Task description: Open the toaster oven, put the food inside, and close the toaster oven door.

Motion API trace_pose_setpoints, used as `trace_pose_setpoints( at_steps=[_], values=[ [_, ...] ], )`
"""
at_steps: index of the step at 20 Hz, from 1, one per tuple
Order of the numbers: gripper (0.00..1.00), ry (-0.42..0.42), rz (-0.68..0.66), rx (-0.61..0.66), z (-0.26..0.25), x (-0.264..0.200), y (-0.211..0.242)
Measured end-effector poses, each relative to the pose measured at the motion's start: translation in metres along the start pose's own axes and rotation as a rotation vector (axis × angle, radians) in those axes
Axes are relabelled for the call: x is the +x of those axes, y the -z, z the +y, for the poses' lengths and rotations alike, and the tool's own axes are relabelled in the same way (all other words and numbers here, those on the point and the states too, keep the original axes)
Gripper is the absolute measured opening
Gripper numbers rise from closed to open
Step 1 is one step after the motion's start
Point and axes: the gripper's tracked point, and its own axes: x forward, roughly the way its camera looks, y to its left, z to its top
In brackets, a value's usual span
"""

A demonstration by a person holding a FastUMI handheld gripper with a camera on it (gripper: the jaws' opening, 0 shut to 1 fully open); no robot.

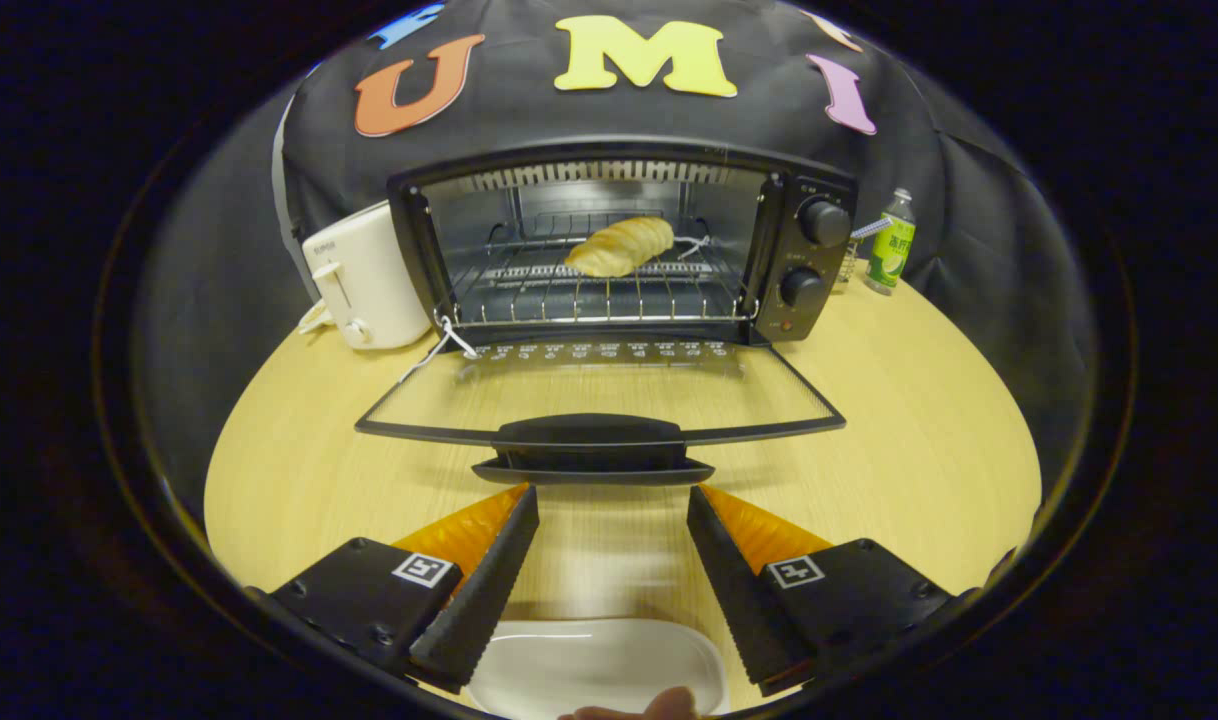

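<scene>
The toaster oven (619,250) stands at the back of the worktop (919,420) w/ its door (599,400) folded fully down, lying flat toward the tool. The food, a bread roll (621,246), already lies on the wire rack (589,290) inside the oven, a bit right of the middle. So steps 1 and 2 look done; the step in hand is, I judge, closing the door.

The tool (613,512) is released: its two fingers are spread apart and grasp nothing. It sits just in front of the door handle (594,445), approx. centred on it, not touching.

Next move, in my opinion: bring the fingers under or onto the handle, then lift the door in an arc up toward the oven until it shuts. The handle is wide and low to the worktop, so the approach must be low and straight.

Other things rel. to the oven: a white toaster (364,285) just left of it, a green bottle (890,245) to its right, a white plate (599,660) well in front, below the fingers, w/ a fingertip (659,705) of a person at its near rim.
</scene>
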Motion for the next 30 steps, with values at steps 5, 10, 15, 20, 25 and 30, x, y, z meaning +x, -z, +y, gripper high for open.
trace_pose_setpoints(
  at_steps=[5, 10, 15, 20, 25, 30],
  values=[
    [0.99, 0.011, -0.088, 0.002, 0.001, -0.015, -0.037],
    [0.99, 0.005, -0.229, 0.008, 0.004, -0.022, -0.098],
    [0.99, 0.014, -0.353, 0.013, 0.010, -0.043, -0.143],
    [0.99, -0.026, -0.459, 0.021, 0.036, -0.112, -0.147],
    [0.99, -0.053, -0.547, 0.045, 0.032, -0.201, -0.136],
    [1.00, -0.050, -0.602, 0.021, 0.016, -0.266, -0.112]
  ],
)
